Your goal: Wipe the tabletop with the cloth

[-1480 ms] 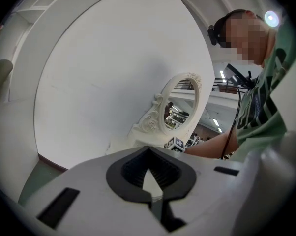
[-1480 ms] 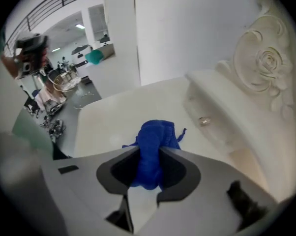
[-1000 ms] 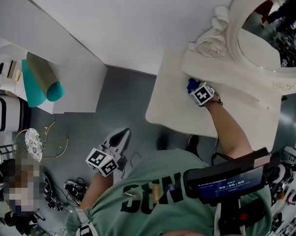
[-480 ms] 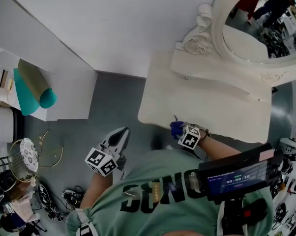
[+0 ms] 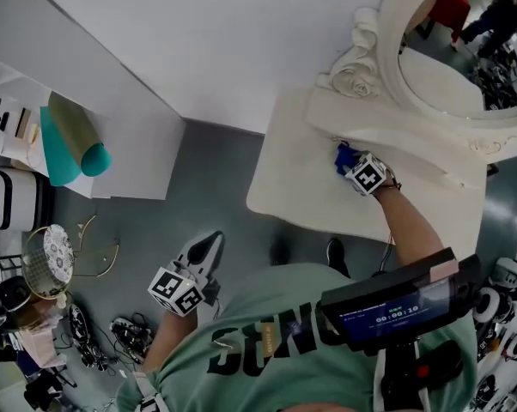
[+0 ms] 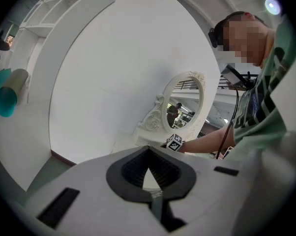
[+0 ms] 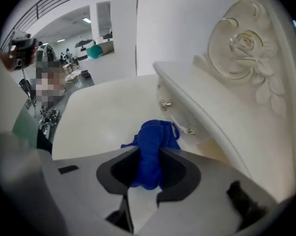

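A blue cloth (image 5: 343, 155) (image 7: 154, 140) presses on the cream tabletop (image 5: 297, 183) (image 7: 101, 114), close to the low drawer unit under the mirror. My right gripper (image 5: 353, 165) (image 7: 149, 154) is shut on the cloth, which bulges out between the jaws and past their tips. The left gripper (image 5: 205, 251) (image 6: 148, 151) hangs over the grey floor, left of the table, shut with nothing in it. The left gripper view shows the right gripper's marker cube (image 6: 174, 142) far off on the table.
An ornate white oval mirror (image 5: 465, 54) with a carved frame (image 7: 241, 48) stands at the table's back. Small drawer knobs (image 7: 165, 103) sit just beyond the cloth. A white shelf unit with a teal roll (image 5: 69, 144) stands at left. Cables and clutter (image 5: 125, 337) lie on the floor.
The right gripper swept the cloth from the back of the table to its front edge, then returned to the back by the drawer unit. The left gripper barely moved.
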A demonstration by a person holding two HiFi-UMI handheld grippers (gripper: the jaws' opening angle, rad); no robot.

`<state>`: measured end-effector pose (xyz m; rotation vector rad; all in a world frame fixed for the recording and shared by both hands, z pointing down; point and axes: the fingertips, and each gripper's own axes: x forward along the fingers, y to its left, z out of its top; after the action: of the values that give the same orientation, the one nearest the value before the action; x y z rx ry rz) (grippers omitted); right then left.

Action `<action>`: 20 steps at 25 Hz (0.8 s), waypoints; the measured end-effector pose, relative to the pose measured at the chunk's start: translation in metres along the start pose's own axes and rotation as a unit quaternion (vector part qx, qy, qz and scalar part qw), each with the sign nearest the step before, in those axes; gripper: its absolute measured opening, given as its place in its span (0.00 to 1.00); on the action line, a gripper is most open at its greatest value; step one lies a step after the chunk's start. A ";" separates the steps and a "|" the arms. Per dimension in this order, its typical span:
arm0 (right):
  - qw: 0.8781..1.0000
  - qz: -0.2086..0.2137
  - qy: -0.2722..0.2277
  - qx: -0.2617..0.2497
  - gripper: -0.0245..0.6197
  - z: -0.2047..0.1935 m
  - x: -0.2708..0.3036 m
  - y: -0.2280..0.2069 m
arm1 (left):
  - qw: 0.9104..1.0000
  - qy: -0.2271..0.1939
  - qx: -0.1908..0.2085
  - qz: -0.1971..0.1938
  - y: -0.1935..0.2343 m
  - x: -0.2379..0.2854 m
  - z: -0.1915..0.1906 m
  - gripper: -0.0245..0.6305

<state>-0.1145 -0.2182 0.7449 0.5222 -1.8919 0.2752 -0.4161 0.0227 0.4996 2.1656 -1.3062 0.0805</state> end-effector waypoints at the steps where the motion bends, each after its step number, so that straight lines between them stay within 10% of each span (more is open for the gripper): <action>1: 1.000 -0.009 -0.001 0.005 0.20 0.002 0.005 -0.012 | 1.000 0.001 -0.003 0.006 -0.001 -0.002 -0.002 0.04; 11: 0.999 0.025 -0.006 0.041 0.20 0.005 0.008 -0.008 | 1.000 0.009 -0.004 0.000 -0.016 0.007 -0.010 0.04; 20: 0.989 0.122 0.026 -0.081 0.20 -0.093 -0.040 0.191 | 0.998 -0.002 0.026 -0.052 -0.039 0.024 -0.002 0.04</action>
<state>-0.1175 -0.0025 0.7533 0.1719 -1.9079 0.2882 -0.3711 0.0179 0.4919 2.2755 -1.2024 0.0698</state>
